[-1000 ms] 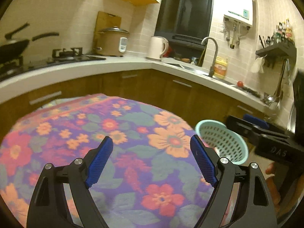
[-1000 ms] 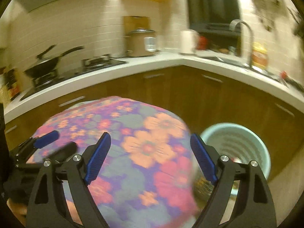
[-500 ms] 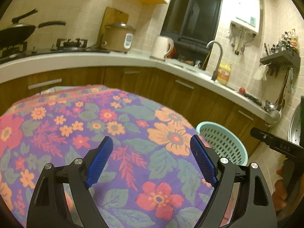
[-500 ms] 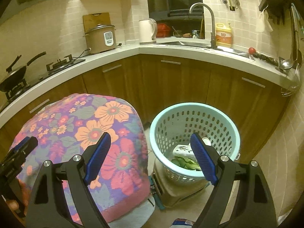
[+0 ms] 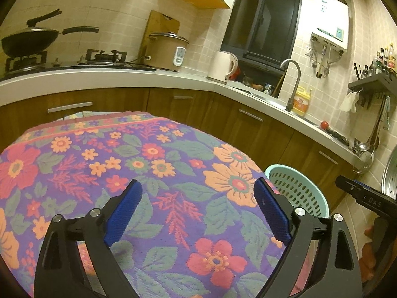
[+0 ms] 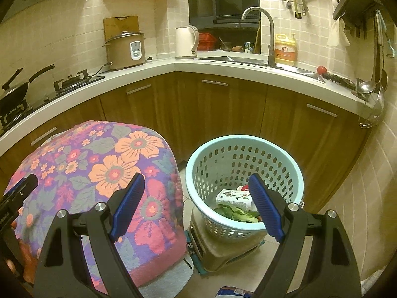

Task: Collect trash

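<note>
Fingers (image 5: 122, 213) of both grippers spread wide, empty; right gripper (image 6: 196, 207) now nearer basket (image 6: 244, 164) rim, beside floral surface (image 5: 153, 173) edge; basket mouth unobstructed.

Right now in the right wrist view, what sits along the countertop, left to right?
Black wok → gas burner → tan rice cooker → cream electric kettle → steel tap → yellow detergent bottle → red tomato.

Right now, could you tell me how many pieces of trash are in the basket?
3 visible in the basket: a carton, green leaves beneath it, and a red-and-white item behind. The right gripper may hide more.
</note>
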`<state>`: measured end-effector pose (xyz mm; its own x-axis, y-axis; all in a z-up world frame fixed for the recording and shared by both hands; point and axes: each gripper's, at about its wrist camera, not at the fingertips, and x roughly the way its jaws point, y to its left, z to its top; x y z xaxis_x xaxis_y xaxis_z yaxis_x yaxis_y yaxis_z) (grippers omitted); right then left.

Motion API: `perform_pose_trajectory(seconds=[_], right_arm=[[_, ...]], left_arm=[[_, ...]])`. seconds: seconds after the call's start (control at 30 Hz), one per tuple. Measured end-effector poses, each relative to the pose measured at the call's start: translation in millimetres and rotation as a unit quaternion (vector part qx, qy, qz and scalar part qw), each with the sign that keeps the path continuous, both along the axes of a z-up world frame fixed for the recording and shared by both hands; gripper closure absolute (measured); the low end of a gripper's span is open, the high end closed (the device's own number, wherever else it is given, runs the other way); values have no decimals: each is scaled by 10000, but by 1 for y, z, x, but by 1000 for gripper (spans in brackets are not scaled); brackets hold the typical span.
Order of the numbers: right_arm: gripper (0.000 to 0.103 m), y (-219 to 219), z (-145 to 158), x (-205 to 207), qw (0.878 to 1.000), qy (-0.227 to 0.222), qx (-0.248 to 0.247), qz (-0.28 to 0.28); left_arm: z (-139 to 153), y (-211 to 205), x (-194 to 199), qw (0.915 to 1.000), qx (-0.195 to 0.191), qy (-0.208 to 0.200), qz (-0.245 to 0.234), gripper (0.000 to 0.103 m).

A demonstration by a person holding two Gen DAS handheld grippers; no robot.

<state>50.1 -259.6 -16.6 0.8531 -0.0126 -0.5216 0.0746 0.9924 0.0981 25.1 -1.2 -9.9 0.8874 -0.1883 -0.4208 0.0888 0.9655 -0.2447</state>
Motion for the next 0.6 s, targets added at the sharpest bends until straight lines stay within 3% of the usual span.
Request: perform_pose_trajectory(seconds=[0.6], right_arm=[[22, -6, 8, -4, 9999, -119, 64, -108]], left_arm=[[0, -5, 0, 9999, 159, -13, -17, 8]])
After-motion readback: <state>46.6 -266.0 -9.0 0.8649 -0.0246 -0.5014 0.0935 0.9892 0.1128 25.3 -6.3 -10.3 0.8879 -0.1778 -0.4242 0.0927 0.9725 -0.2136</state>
